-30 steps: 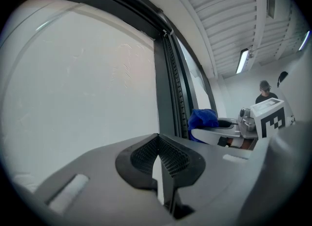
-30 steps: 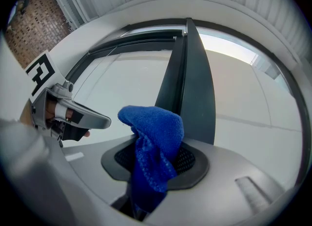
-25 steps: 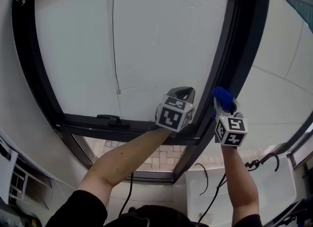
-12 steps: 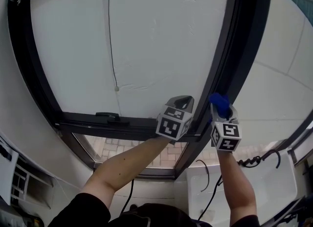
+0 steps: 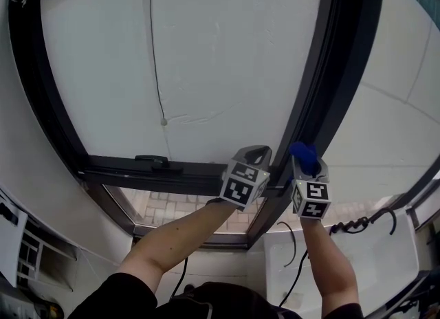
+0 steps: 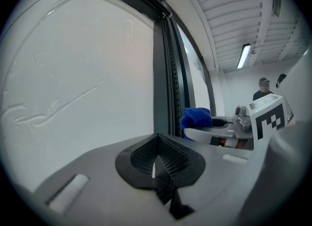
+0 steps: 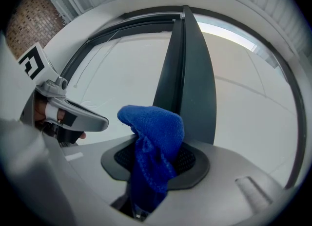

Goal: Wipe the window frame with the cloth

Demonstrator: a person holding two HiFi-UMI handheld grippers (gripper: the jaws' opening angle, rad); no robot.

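Observation:
My right gripper (image 5: 306, 165) is shut on a bunched blue cloth (image 5: 304, 153), which presses against the dark vertical post of the window frame (image 5: 324, 70) near its lower end. In the right gripper view the cloth (image 7: 154, 142) stands up out of the jaws in front of the post (image 7: 189, 74). Just left of it my left gripper (image 5: 254, 155) is shut with nothing in it, in front of the frosted pane. The left gripper view shows its jaws closed (image 6: 155, 169), with the cloth (image 6: 196, 117) and the post (image 6: 164, 84) to the right.
A dark horizontal rail with a latch (image 5: 154, 165) crosses below the pane. A thin cord (image 5: 156, 70) hangs down the glass. Brick paving (image 5: 172, 211) shows through the lower pane. Cables (image 5: 357, 227) lie on a white ledge at lower right. A person (image 6: 263, 89) stands far off.
Both grippers have slid down and a little left along the post. The cloth stays clamped in the right gripper and now sits lower on the frame.

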